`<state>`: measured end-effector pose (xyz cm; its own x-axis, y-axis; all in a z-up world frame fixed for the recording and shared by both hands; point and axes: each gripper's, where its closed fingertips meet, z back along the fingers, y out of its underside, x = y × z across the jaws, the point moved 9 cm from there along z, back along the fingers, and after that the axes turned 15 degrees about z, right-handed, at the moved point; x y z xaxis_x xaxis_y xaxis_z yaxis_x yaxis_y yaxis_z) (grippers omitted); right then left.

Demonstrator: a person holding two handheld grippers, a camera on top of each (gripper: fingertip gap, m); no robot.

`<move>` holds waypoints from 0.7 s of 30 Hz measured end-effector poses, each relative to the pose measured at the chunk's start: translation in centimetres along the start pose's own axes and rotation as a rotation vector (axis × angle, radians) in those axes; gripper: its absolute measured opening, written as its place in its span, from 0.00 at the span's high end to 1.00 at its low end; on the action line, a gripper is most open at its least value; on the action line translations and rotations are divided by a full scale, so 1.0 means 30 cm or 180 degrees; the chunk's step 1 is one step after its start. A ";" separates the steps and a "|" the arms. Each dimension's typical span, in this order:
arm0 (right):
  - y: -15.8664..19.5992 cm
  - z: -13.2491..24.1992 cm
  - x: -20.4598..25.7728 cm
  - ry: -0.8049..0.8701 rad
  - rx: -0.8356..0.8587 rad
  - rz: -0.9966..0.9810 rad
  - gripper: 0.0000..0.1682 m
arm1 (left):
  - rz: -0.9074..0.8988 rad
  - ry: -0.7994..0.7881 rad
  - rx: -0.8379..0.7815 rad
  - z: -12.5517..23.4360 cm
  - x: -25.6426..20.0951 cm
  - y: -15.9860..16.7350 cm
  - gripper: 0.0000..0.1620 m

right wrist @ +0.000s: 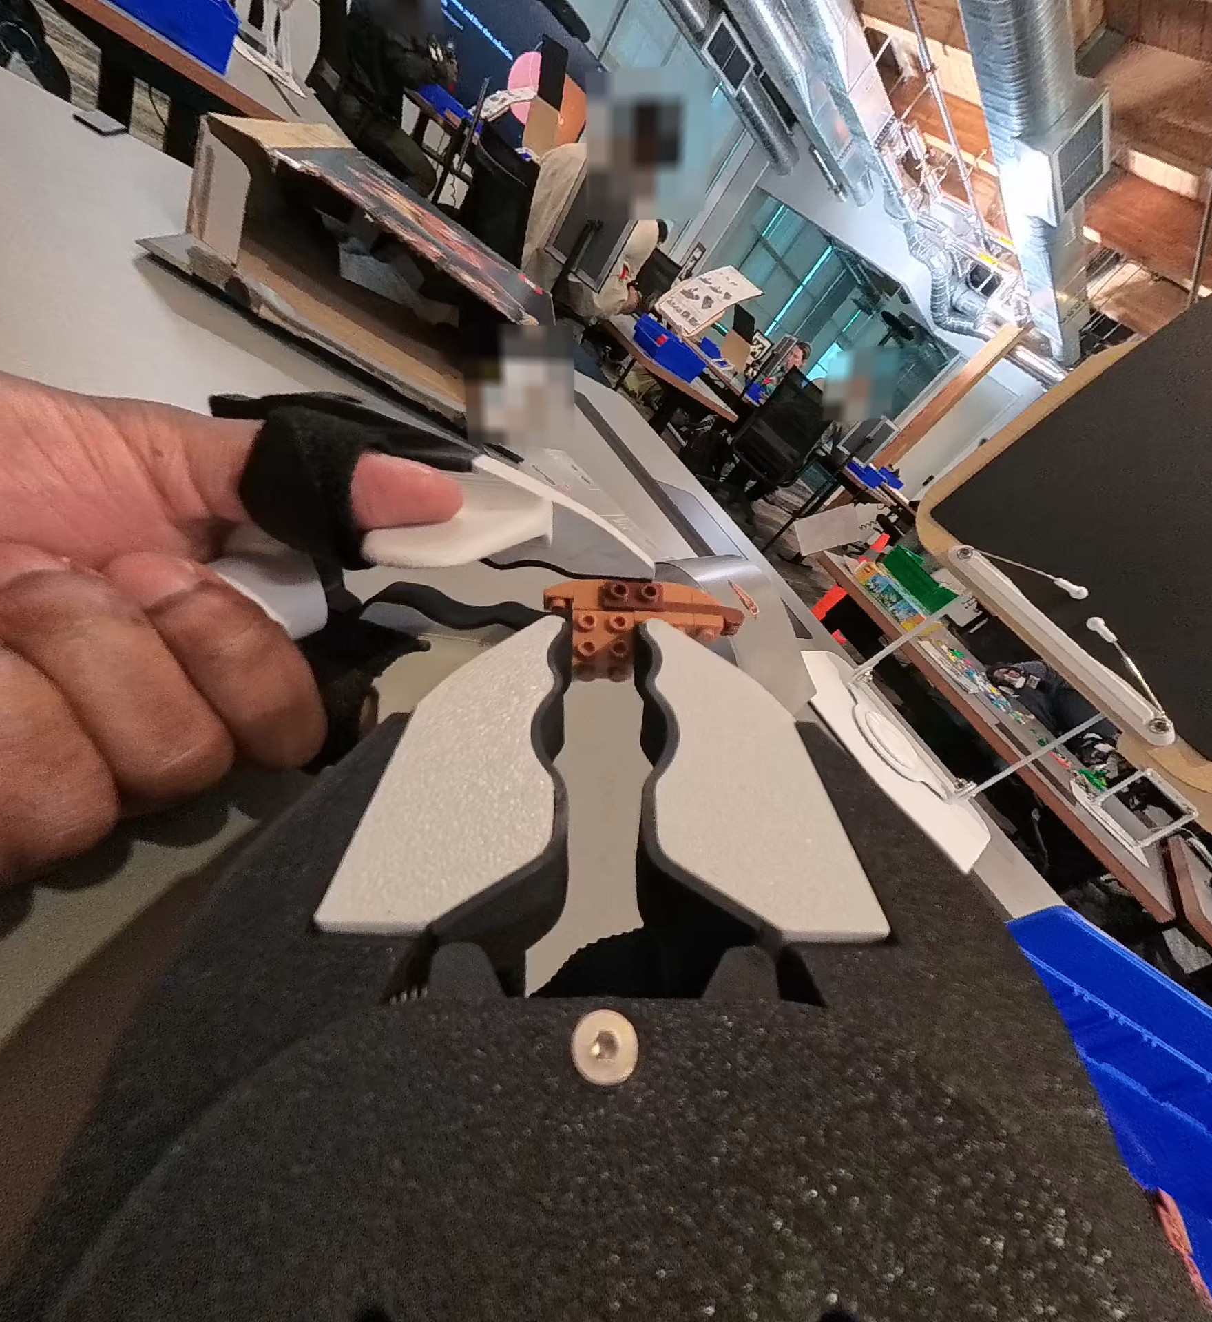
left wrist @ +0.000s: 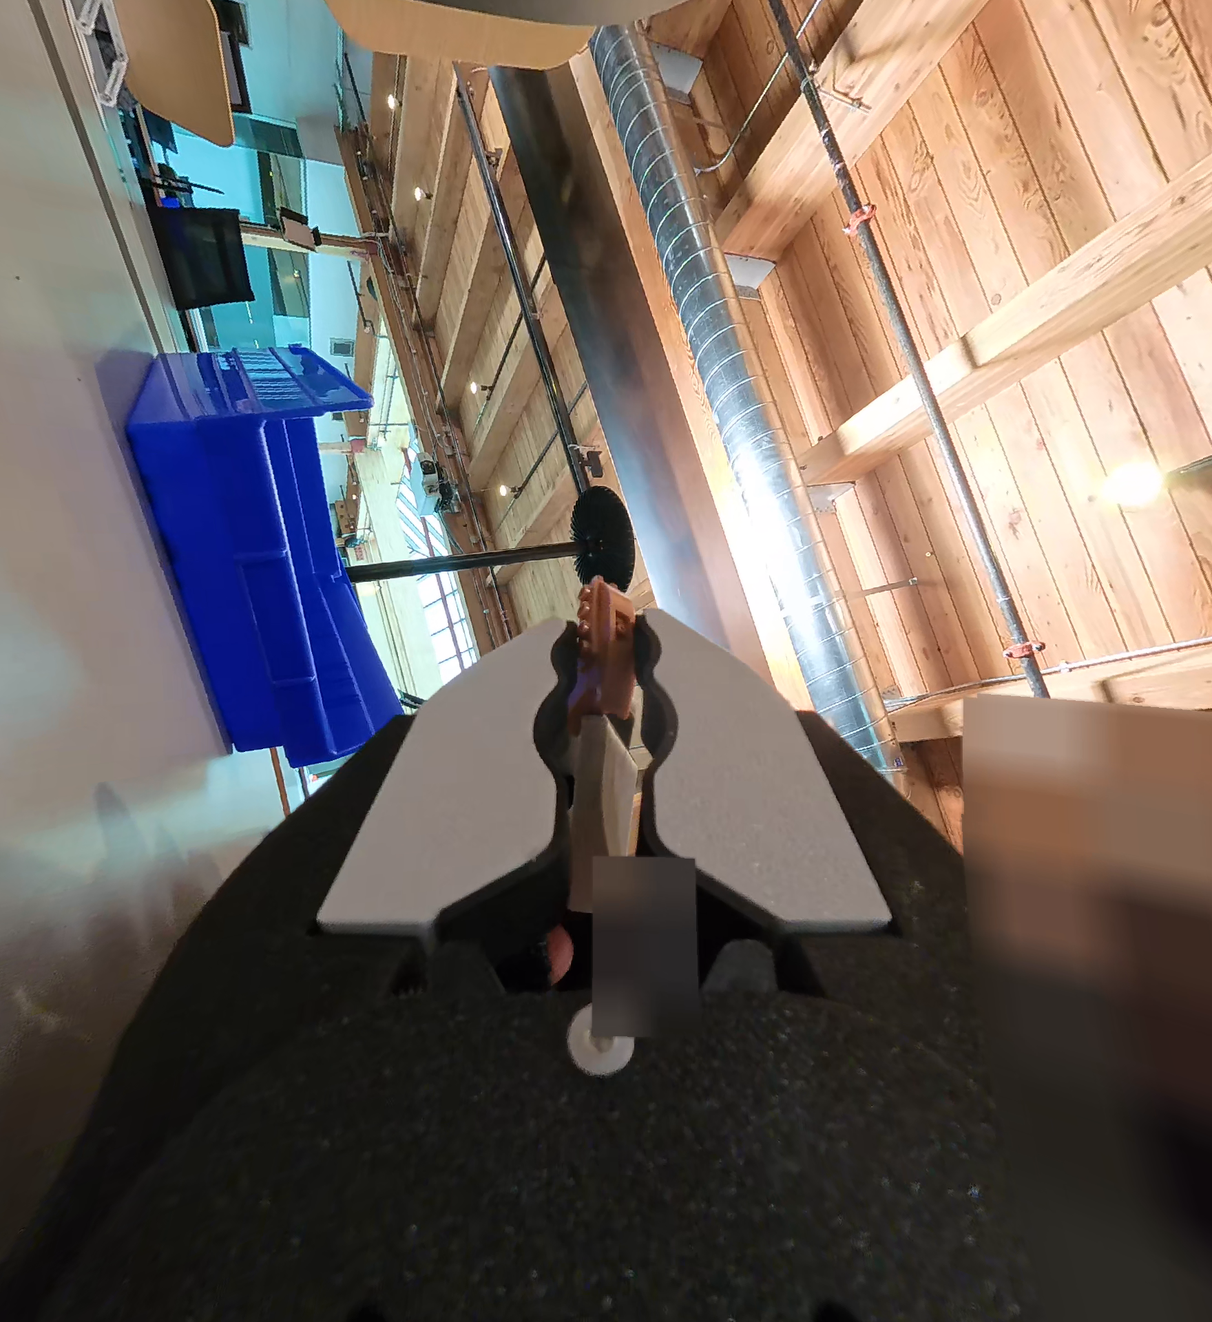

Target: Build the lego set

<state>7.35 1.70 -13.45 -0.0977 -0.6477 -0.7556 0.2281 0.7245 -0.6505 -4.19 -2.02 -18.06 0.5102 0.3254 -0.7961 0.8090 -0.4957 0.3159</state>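
Observation:
My left gripper (left wrist: 607,626) points up toward the ceiling and is shut on a brown lego assembly (left wrist: 610,629) with studs along its edge. In the right wrist view the left gripper (right wrist: 589,583) comes in from the left, held by a hand (right wrist: 88,608), and grips that brown assembly (right wrist: 667,601) just above the table. My right gripper (right wrist: 599,637) is shut on a lighter brown studded plate (right wrist: 599,647). The plate touches the underside edge of the brown assembly. A pale finger-like part (left wrist: 607,772) shows between the left fingers.
A blue bin (left wrist: 252,544) stands on the grey table (right wrist: 52,272); a blue bin (right wrist: 1161,1073) also sits by my right gripper. An open cardboard box (right wrist: 317,214) lies at the table's far side. A black wood-edged panel (right wrist: 1125,558) hangs at right. People sit at tables behind. Only a small space, under 4 cm, lies between the two pairs of fingers.

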 end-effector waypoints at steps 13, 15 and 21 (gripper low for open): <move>-0.012 0.012 -0.006 0.0170 -0.0107 0.0032 0.89 | 0.0125 0.0124 -0.0002 -0.006 0.004 0.018 0.91; -0.014 0.015 -0.009 0.0183 -0.0136 0.0013 0.89 | 0.0138 0.0157 0.0002 -0.007 0.002 0.020 0.91; -0.023 0.028 -0.005 0.0150 -0.0233 0.0014 0.81 | 0.0232 0.0291 0.0018 -0.008 -0.009 0.017 0.91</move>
<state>8.02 1.10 -12.83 -0.1429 -0.6339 -0.7601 0.1573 0.7437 -0.6497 -3.85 -2.17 -17.56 0.5924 0.3602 -0.7206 0.7672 -0.5252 0.3682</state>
